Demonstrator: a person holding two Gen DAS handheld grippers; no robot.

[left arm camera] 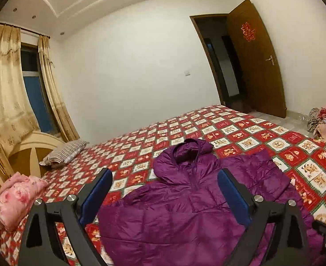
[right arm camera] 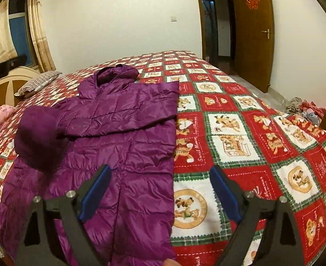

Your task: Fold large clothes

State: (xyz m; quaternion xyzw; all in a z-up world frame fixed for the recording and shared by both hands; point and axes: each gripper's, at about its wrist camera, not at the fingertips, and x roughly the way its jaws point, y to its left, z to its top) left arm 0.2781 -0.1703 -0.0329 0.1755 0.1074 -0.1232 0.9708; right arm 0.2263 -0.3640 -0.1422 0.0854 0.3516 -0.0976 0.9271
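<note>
1. our left gripper [left arm camera: 165,196] has its blue fingers [left arm camera: 97,197] spread wide, nothing between them, above the purple jacket [left arm camera: 185,210].
2. our right gripper [right arm camera: 160,196] is spread wide too, empty, over the jacket's right edge.
3. left of the jacket we see a pink bundle [left arm camera: 16,196] and a striped pillow [left arm camera: 63,153].
4. the jacket lies flat on the red checked bedspread [right arm camera: 240,133], one sleeve [right arm camera: 127,108] folded across its chest, hood [right arm camera: 118,72] toward the far wall.
</note>
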